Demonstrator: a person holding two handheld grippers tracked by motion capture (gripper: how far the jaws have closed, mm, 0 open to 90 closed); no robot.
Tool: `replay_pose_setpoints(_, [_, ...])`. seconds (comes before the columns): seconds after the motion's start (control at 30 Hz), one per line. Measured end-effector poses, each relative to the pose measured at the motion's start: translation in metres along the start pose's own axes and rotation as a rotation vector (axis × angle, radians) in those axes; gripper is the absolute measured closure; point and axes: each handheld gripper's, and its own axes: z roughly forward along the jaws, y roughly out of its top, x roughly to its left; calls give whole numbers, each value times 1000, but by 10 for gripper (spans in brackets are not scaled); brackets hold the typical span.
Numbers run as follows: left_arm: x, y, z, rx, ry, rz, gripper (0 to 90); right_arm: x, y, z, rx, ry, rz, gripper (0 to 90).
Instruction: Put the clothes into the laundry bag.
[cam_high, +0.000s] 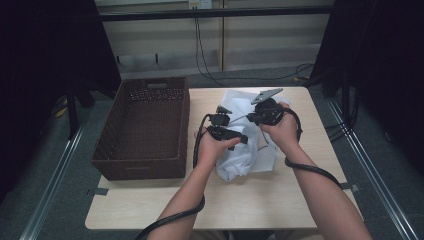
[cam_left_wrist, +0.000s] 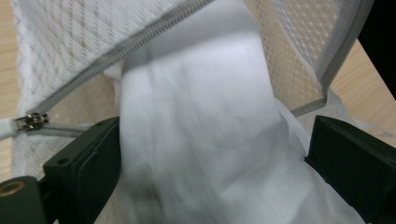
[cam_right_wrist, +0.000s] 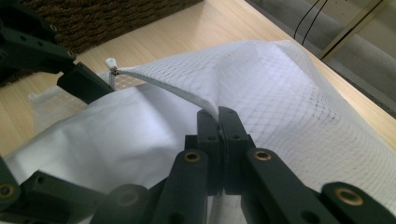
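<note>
Risk first: white cloth, bunched halfway into white mesh zip bag, sliding back out toward near edge of light wooden table. Left gripper spread wide, black pads flanking cloth without pressing it; nothing held. Right gripper clamped fully on zipper-edged rim of bag, lifting mouth open. Bag near table's middle, just right of brown wicker basket. Likely failures: rim slipping from thin pinch and mouth collapsing; metal zip slider snagging cloth during next push; cloth dragging bag across table.
</note>
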Motion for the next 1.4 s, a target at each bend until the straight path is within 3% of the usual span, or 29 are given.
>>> replay_pose_setpoints(0.47, [-4,-19,17,-13,-15,-30,13,4,-1,4,5,7,-7,892])
replay_pose_setpoints(0.63, [-2,-23,27,40,-5,-25,20,4,-1,4,1,2,-4,892])
replay_pose_setpoints(0.7, [0,-25,32,71,-13,-52,44,4,-1,3,3,8,0,892])
replay_pose_setpoints(0.8, [0,-28,36,96,8,-56,117,3,-2,3,-1,12,-6,892])
replay_pose_setpoints(0.9, [-3,-28,35,123,61,-26,281,2,-3,3,9,11,0,892])
replay_pose_setpoints(1.07, [-7,-27,32,125,149,-12,559,3,-5,5,6,16,7,892])
replay_pose_setpoints(1.2, [-9,-25,28,126,132,4,646,3,-6,5,0,20,7,892])
replay_pose_setpoints(1.4, [-13,-20,15,104,73,8,679,2,-6,5,3,27,4,892])
